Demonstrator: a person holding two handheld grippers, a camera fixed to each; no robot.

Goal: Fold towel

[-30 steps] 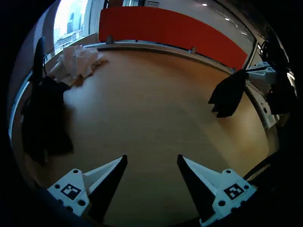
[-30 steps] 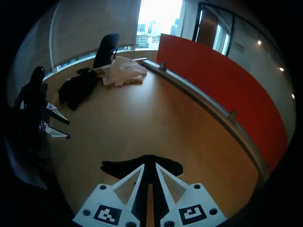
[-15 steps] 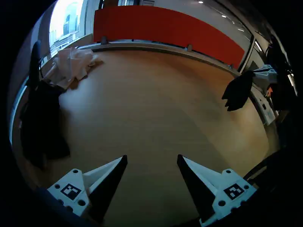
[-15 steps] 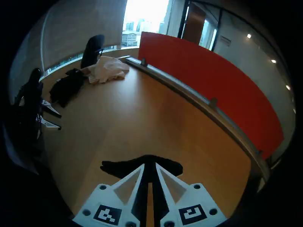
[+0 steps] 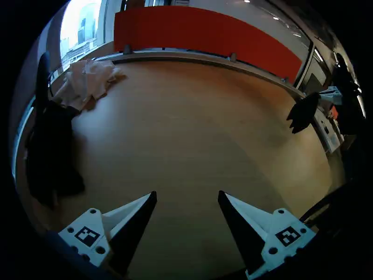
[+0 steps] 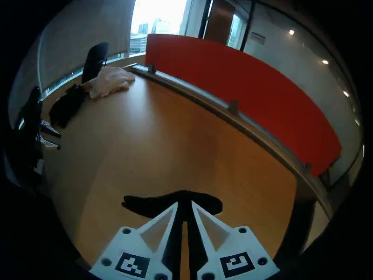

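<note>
In the right gripper view, the dark towel [image 6: 172,204] was largely hidden behind the closed fingers of the right gripper [image 6: 185,219], and the pinched portion could not be seen. The left gripper [image 6: 57,141], at far left, was too small for its finger spacing to be judged there. The person [image 6: 25,140] holding it was a dark shape. In the left gripper view, the black cloth [image 5: 51,149] at the left of the table [image 5: 186,140] ran into shadow at its near end. The right gripper, at far right, appeared partly cut off.

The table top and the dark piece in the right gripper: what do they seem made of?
Table top: wood or wood-look laminate, smooth, with faint grain and soft sheen. Dark piece: probably soft fabric; it hangs limp from the right gripper.
</note>
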